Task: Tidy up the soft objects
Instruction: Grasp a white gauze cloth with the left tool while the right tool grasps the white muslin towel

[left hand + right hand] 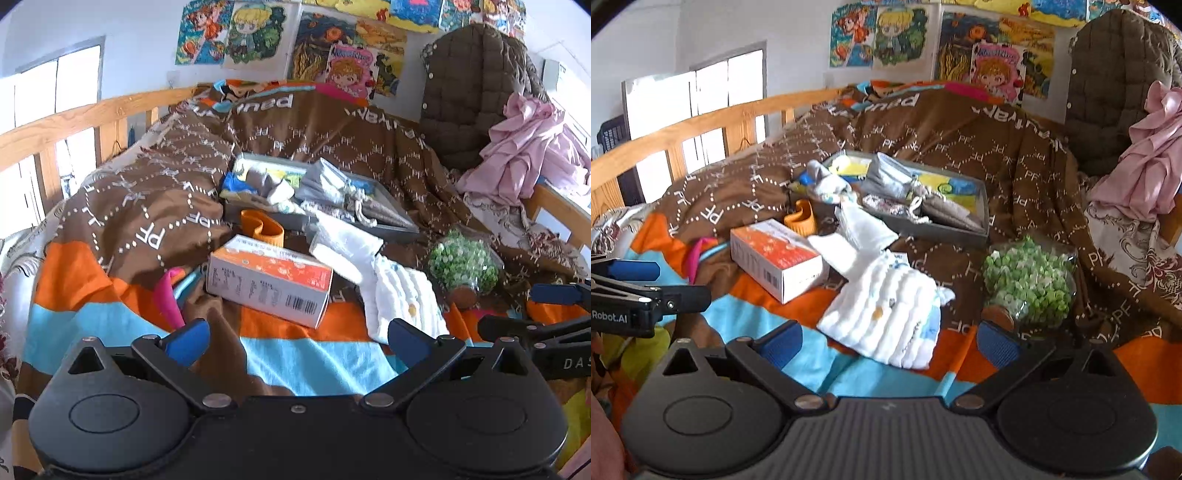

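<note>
Both the left gripper [297, 341] and the right gripper [890, 341] hover over the bed [894, 373] with jaws released, grasping nothing. A white quilted cloth [890, 310] lies mid-bed, just beyond the right gripper's jaws, between an orange-and-white box [779, 258] and a jar of green beads [1030, 284]. Farther toward the wall, a grey tray [942, 229] holds socks and folded cloths.

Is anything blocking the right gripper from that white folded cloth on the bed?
Nothing visible does. The white folded cloth lies just ahead of the open right gripper on the blanket; the orange-and-white box and the jar of green bits sit off to either side.
</note>
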The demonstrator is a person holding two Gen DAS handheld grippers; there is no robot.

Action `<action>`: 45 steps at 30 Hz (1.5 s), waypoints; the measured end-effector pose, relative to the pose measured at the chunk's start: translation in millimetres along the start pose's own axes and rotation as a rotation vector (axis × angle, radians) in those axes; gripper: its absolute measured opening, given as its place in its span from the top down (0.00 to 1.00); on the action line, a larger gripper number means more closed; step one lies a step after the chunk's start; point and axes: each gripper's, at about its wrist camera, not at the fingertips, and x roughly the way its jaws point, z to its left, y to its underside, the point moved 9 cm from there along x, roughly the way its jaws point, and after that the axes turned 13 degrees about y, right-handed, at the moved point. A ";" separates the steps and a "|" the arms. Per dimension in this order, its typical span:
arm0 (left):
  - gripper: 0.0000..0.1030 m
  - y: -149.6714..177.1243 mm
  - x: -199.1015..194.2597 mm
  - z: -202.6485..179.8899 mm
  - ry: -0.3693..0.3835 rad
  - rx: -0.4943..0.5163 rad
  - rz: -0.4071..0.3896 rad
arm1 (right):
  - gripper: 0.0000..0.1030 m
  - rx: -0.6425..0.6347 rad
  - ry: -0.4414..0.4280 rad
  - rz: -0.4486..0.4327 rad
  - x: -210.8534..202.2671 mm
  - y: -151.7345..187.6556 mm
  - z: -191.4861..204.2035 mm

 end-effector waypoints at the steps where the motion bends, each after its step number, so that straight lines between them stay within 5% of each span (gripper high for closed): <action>1: 0.01 1.2 1.8 -1.4 0.002 -0.003 0.009 | 0.00 -0.002 0.001 0.008 1.2 1.1 0.1; 14: 0.01 12.3 17.6 1.9 0.005 -0.047 0.083 | 0.00 -0.013 0.030 0.105 23.8 10.6 -1.9; 31: 0.01 -4.5 47.8 27.6 -0.046 -0.016 0.062 | 0.00 -0.310 -0.053 0.055 78.6 5.6 30.2; 45: 0.01 -48.9 99.7 14.7 0.114 0.055 -0.059 | 0.00 -0.343 -0.007 0.040 104.2 3.5 31.3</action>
